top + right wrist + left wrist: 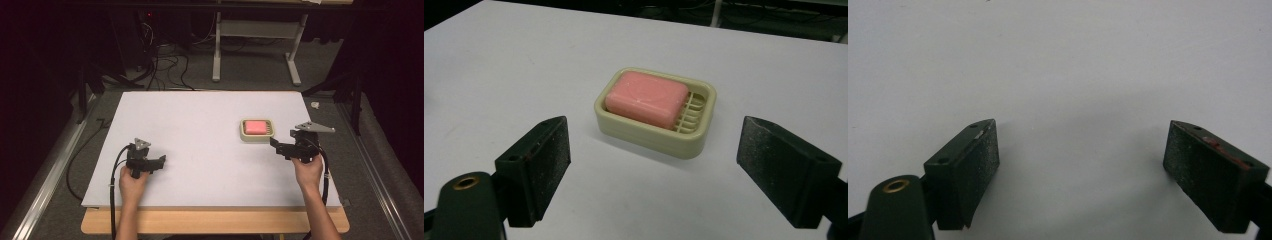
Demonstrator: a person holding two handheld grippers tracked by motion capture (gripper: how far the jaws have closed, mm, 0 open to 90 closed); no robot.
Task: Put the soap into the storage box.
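Soap bar (647, 98) sits off-centre in its dish (655, 136); my right gripper's (651, 160) open fingers (541, 160) could shove both across the bench (200, 130). My left gripper (159, 162) gapes too, holding nothing.

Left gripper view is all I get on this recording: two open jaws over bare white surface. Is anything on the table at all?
Observer: Yes, a cream soap dish sits toward the table's right side, near the right gripper.
Operator: Anything in it?
Observer: A pink soap bar lies inside, leaving the slatted end uncovered.
Operator: Is that gripper holding it?
Observer: No, its jaws are open, short of the dish.
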